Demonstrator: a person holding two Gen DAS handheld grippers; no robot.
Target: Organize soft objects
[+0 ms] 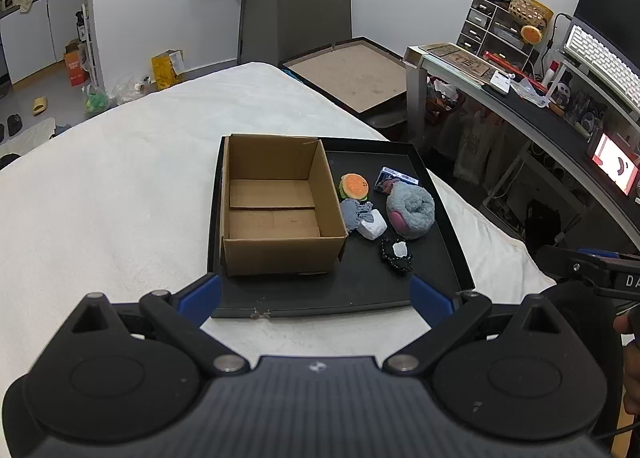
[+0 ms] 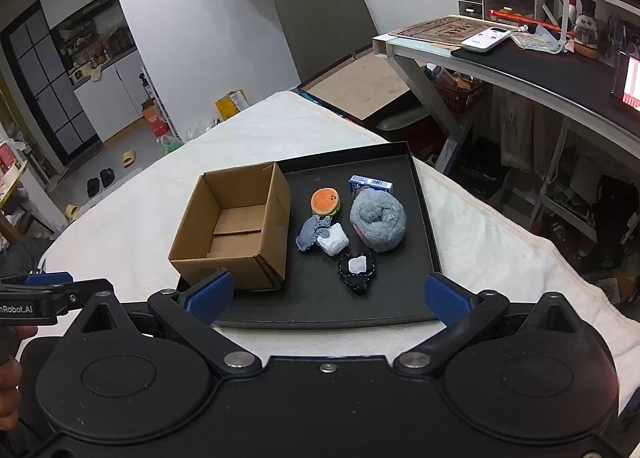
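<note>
A black tray (image 1: 352, 290) (image 2: 320, 310) lies on a white-covered table. On its left stands an open, empty cardboard box (image 1: 276, 206) (image 2: 236, 230). To its right lie a plush burger (image 1: 353, 187) (image 2: 326, 201), a grey fluffy toy with a pink patch (image 1: 410, 210) (image 2: 378, 220), a grey-blue cloth piece (image 1: 352, 214) (image 2: 310, 234), a white lump (image 1: 371, 224) (image 2: 333, 239), a black felt piece with a white centre (image 1: 397, 254) (image 2: 357, 270) and a small blue card pack (image 1: 394, 178) (image 2: 370, 185). My left gripper (image 1: 314, 294) and right gripper (image 2: 326, 296) are both open and empty, held at the tray's near edge.
A desk (image 1: 520, 106) (image 2: 520, 58) with drawers, a keyboard and a remote stands to the right. A grey chair (image 1: 314, 10) (image 2: 324, 30) and a flat board (image 1: 352, 70) stand beyond the table. The other gripper shows at each view's edge.
</note>
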